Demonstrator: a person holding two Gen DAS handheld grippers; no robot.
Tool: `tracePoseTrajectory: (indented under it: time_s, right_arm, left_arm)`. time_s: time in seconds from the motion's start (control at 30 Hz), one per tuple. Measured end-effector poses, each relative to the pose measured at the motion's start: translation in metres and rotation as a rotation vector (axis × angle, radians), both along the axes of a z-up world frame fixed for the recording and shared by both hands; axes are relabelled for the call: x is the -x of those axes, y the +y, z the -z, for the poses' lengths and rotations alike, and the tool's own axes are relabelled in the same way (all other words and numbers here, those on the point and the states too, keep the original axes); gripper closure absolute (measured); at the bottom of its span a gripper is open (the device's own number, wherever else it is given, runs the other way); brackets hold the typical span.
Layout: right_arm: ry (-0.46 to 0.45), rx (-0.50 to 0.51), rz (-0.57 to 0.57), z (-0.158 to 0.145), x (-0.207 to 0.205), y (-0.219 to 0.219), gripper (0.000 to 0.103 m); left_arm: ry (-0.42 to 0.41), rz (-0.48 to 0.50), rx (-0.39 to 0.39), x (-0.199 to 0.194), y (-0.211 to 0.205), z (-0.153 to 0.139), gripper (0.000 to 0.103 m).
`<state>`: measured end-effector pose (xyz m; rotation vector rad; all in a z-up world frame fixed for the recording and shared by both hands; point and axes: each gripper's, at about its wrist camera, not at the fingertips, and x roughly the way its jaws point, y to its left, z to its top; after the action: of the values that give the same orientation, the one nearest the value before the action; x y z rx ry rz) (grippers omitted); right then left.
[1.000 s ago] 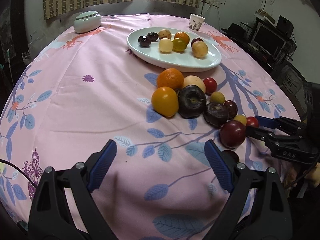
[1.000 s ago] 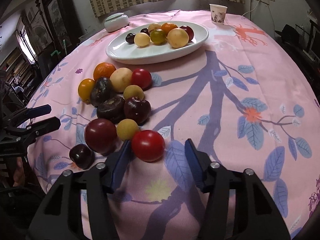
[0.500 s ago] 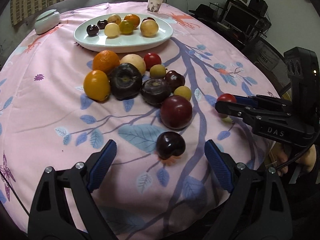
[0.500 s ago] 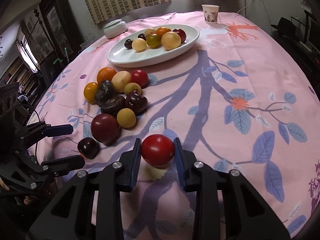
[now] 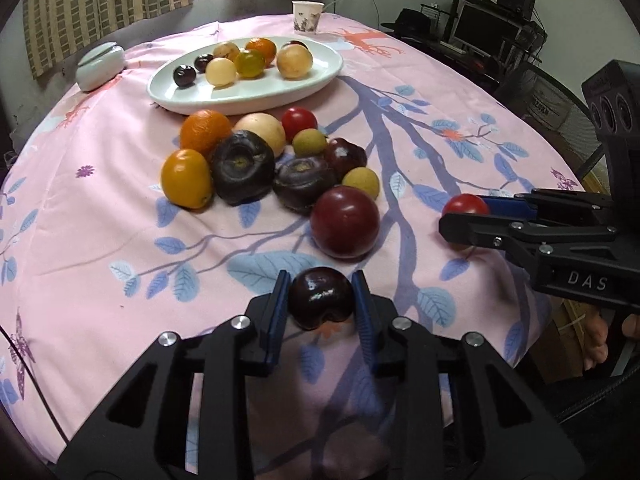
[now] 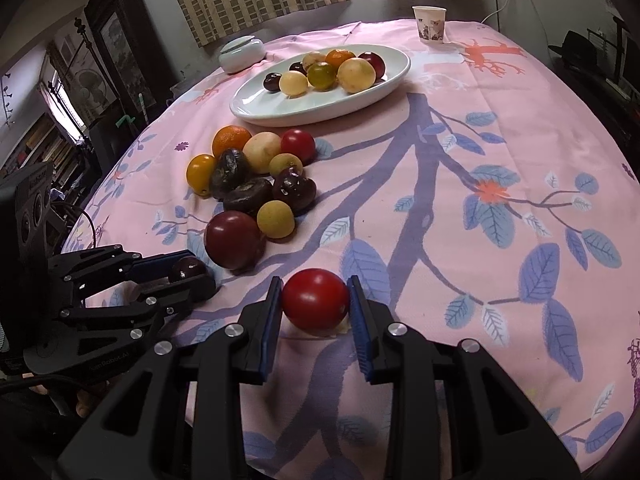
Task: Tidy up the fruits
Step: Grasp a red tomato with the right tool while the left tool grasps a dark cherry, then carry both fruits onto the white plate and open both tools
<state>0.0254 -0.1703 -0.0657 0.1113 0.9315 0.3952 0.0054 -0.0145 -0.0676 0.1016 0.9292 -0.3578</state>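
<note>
Fruit lies scattered on a round surface point(image 6: 500, 152) covered with a pink cloth printed with blue leaves and branches. The left hand-held gripper point(image 5: 321, 300) is clamped on a dark cherry-coloured fruit point(image 5: 321, 298), its blue pads pressed against both sides, right at the near edge of the cloth. The right hand-held gripper point(image 6: 315, 304) has its pads tight against a red tomato point(image 6: 315, 299), also near the front edge and well apart from the pile. Between the two held fruits and the plate sits a loose heap: a big dark red plum point(image 5: 345, 222) at the front, two small yellow-green fruits behind it, two wrinkled dark purple fruits point(image 5: 242, 167), a yellow-orange fruit point(image 5: 186, 178) on the left, an orange point(image 5: 205, 131), a pale tan fruit and another small tomato point(image 5: 299, 119) at the back. Beyond the heap stands a white oval plate point(image 6: 280, 110) already holding several fruits, dark, pale, green-yellow and orange ones among them. A paper cup point(image 6: 429, 24) stands at the far edge of the cloth, and a small pale lidded jar point(image 6: 242, 54) sits to the left of the plate. Fingers of a person show under the right hand-held gripper in the left view.
</note>
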Motion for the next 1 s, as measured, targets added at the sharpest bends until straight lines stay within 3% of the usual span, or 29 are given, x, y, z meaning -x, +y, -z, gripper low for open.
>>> tracePoseTrajectory:
  time_s: [0.67,0.83,1.0]
  right_arm:
    - [-0.018,0.000,-0.010,-0.014,-0.025,0.015,0.070]
    - [-0.044,0.013,-0.043,-0.032,-0.053,0.025,0.070]
    - [-0.117,0.056,-0.078,-0.063,-0.104,0.045,0.070]
  left_arm:
    - [-0.069,-0.102,0.056,-0.029,0.051,-0.036,0.071]
    - [-0.103,-0.100,0.033,-0.065,0.052,-0.056,0.071]
    - [-0.070,-0.176,0.018,-0.143,0.059,-0.079,0.071]
